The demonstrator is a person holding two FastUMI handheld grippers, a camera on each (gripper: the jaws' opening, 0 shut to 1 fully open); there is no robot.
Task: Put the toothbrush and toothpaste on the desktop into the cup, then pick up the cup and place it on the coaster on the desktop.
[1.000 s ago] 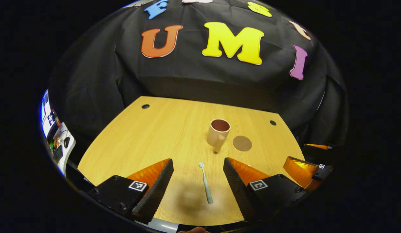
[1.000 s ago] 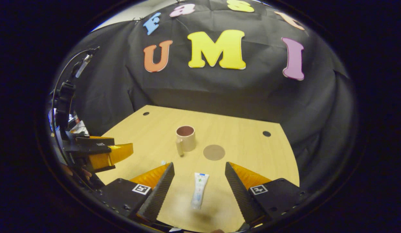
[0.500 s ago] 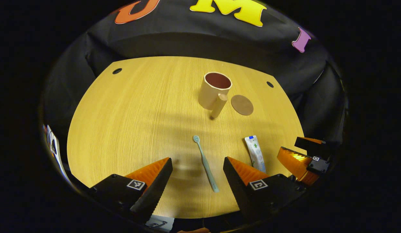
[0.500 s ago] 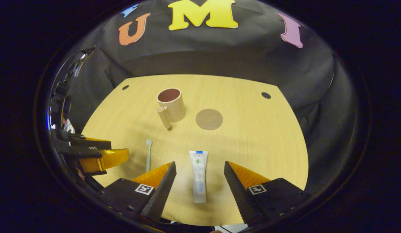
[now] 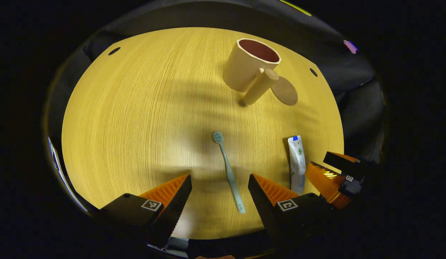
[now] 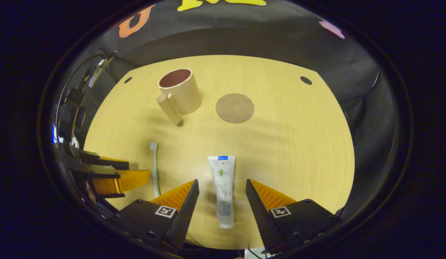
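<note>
The left hand-held gripper (image 5: 219, 180) hangs wide open over the desk (image 5: 136, 115), its fingers either side of the toothbrush (image 5: 228, 172) lying flat. The right hand-held gripper (image 6: 221, 185), also wide open, straddles the toothpaste (image 6: 223, 187). Farther back the cup (image 6: 180, 90) stands upright just beside the coaster (image 6: 235, 108).

My left gripper (image 5: 219, 180) hangs with jaws spread wide, tilted downward. My right gripper (image 6: 221, 185), equally parted and tilted down, sits at its 3 o'clock, close alongside.
</note>
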